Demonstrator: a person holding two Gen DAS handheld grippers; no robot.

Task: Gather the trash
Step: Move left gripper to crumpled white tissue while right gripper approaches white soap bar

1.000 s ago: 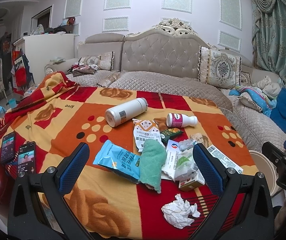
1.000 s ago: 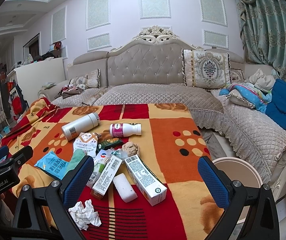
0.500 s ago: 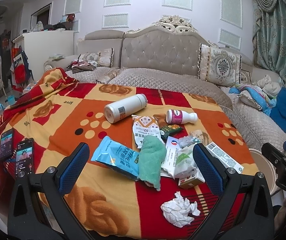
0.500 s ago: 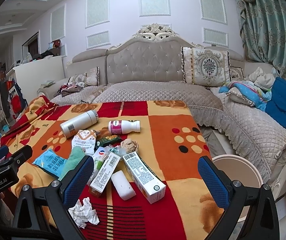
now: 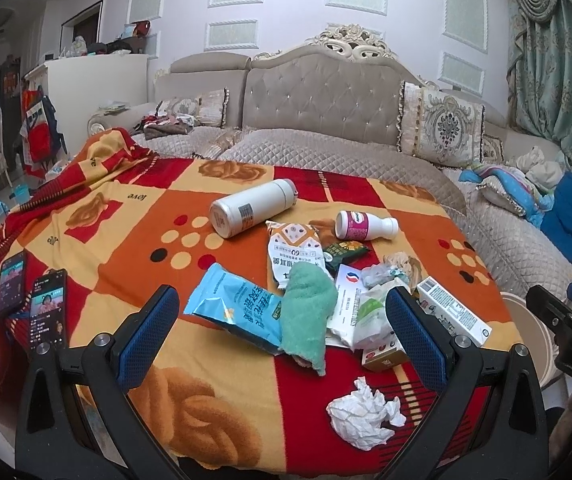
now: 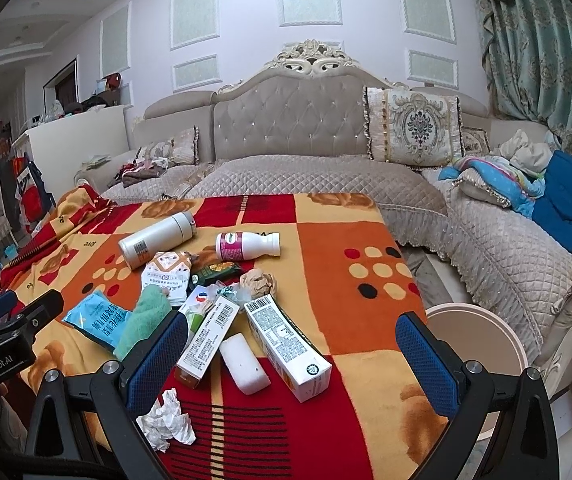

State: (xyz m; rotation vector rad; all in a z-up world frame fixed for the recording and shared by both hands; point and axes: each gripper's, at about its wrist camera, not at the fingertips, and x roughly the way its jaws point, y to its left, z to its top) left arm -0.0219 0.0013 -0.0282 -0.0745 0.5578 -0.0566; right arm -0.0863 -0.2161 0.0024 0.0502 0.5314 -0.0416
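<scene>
Trash lies heaped on a red and orange blanket (image 5: 137, 248): a crumpled white tissue (image 5: 364, 414), a blue snack bag (image 5: 235, 310), a green cloth (image 5: 306, 308), a white flask (image 5: 251, 207) and a small pink-labelled bottle (image 5: 364, 225). The right wrist view adds a long white carton (image 6: 288, 346), a white block (image 6: 243, 362) and a brown paper ball (image 6: 259, 282). My left gripper (image 5: 281, 336) is open above the blue bag and cloth. My right gripper (image 6: 292, 358) is open over the carton and block. Neither holds anything.
Two phones (image 5: 31, 300) lie at the blanket's left edge. A round beige bin (image 6: 474, 338) stands on the floor to the right of the blanket. Behind are a quilted grey sofa (image 6: 298, 178) with cushions, and clothes and a blue pillow (image 6: 570, 210) at right.
Both grippers have crept slightly forward and lower toward the pile; the trash sits a little larger and lower in view. Nothing was picked up or moved.
</scene>
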